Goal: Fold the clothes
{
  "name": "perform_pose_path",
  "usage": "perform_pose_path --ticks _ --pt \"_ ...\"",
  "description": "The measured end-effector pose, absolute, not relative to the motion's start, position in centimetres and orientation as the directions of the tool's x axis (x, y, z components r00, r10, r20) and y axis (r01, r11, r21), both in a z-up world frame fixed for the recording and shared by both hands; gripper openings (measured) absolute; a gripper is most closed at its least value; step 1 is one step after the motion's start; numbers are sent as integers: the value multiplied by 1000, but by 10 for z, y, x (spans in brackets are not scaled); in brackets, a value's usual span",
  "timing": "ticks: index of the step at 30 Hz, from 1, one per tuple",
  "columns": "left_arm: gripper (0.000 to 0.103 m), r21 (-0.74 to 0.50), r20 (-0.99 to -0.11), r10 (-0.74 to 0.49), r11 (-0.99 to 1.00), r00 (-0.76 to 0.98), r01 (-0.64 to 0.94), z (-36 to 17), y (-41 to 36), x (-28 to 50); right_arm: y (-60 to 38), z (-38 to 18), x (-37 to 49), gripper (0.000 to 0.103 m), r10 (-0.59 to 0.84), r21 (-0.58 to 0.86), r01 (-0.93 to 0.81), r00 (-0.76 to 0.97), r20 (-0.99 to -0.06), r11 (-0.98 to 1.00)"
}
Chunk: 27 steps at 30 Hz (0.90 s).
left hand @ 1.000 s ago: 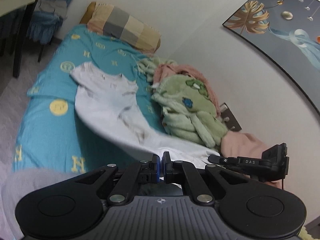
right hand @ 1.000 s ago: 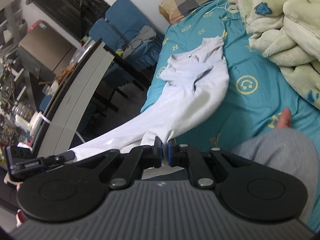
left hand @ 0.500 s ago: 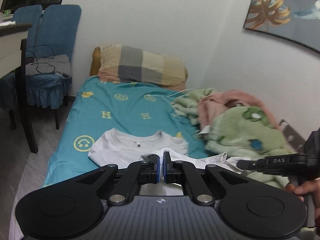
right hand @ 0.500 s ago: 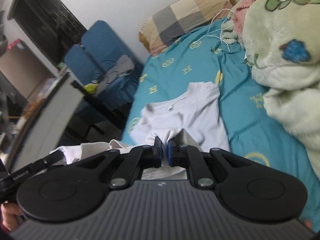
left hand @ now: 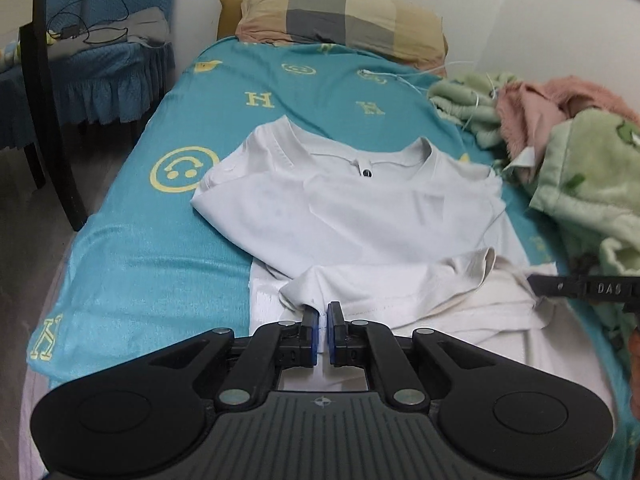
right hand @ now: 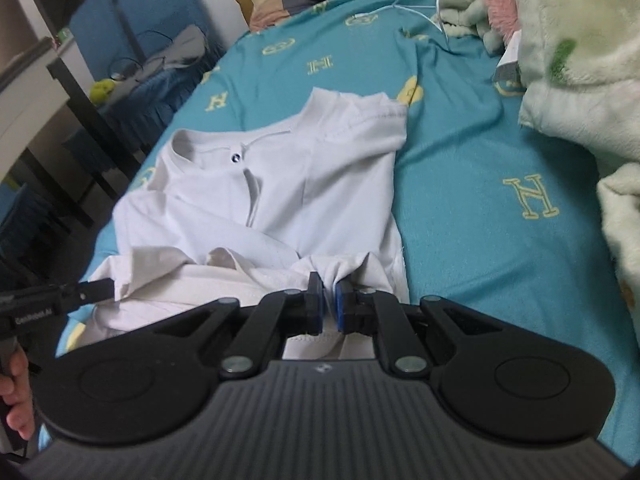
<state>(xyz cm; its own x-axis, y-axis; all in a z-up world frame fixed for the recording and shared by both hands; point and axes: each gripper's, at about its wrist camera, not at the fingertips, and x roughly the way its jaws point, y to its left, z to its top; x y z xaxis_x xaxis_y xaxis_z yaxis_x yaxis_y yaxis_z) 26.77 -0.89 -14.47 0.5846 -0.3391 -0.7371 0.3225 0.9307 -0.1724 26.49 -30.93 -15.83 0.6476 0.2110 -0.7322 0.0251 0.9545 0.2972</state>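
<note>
A white T-shirt [left hand: 360,216] lies on the teal bed sheet [left hand: 140,260] with its collar toward the pillow. Its lower hem [left hand: 400,280] is doubled up over the body. My left gripper [left hand: 323,314] pinches the hem's left corner and its jaws are opening, a thin gap showing, with cloth still at the tips. In the right wrist view the left gripper [right hand: 110,286] sits at that corner. My right gripper [right hand: 329,286] is shut on the bunched right corner of the shirt [right hand: 280,184]; its tip [left hand: 534,282] shows in the left wrist view.
A checked pillow [left hand: 340,12] lies at the head of the bed. Green and pink blankets [left hand: 580,168] are heaped along the right side. A blue-covered chair [left hand: 100,60] and a dark table leg [left hand: 52,100] stand left. A white cable [right hand: 420,4] crosses the sheet.
Both grippers came forward and down over the bed, carrying the hem from hanging off the near edge onto the shirt's body. The shirt now lies doubled.
</note>
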Motion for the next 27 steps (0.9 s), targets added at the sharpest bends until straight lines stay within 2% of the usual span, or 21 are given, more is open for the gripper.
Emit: perform_pose_path --ticks 4,6,7,8,10,12,14,22,24,26,27 --pt "25 -164 -722 -321 940 613 299 -125 -10 249 -306 -148 258 13 194 290 38 661 -725 956" --pt "39 -165 -705 -317 943 634 289 -108 -10 231 -306 -139 249 16 197 304 47 668 -718 952" --pt "43 -167 -694 -318 944 646 285 -100 -10 222 -305 -133 243 25 199 311 47 675 -710 949" --pt "51 -168 -683 -317 945 658 281 -92 -11 212 -303 -126 234 30 202 317 44 686 -699 947" --pt "59 -160 -660 -319 944 680 288 -76 -13 189 -300 -112 216 55 204 324 36 709 -675 945" --pt "70 -152 -635 -321 944 702 294 -63 -13 164 -292 -96 194 64 194 302 13 740 -644 953" --pt "76 -141 -613 -318 945 724 296 -51 -12 137 -284 -81 171 63 192 280 -15 765 -615 960" --pt "86 -92 -543 -306 947 782 307 -30 -9 52 -269 -39 84 63 190 261 -61 843 -503 963" --pt "96 -80 -528 -306 947 793 312 -31 -10 42 -270 -39 69 65 183 262 -58 856 -483 963" --pt "103 -67 -512 -305 946 803 317 -33 -11 32 -271 -42 61 84 175 259 -55 867 -467 964" --pt "103 -61 -513 -308 944 801 324 -35 -13 33 -273 -44 58 91 173 262 -52 871 -461 964"
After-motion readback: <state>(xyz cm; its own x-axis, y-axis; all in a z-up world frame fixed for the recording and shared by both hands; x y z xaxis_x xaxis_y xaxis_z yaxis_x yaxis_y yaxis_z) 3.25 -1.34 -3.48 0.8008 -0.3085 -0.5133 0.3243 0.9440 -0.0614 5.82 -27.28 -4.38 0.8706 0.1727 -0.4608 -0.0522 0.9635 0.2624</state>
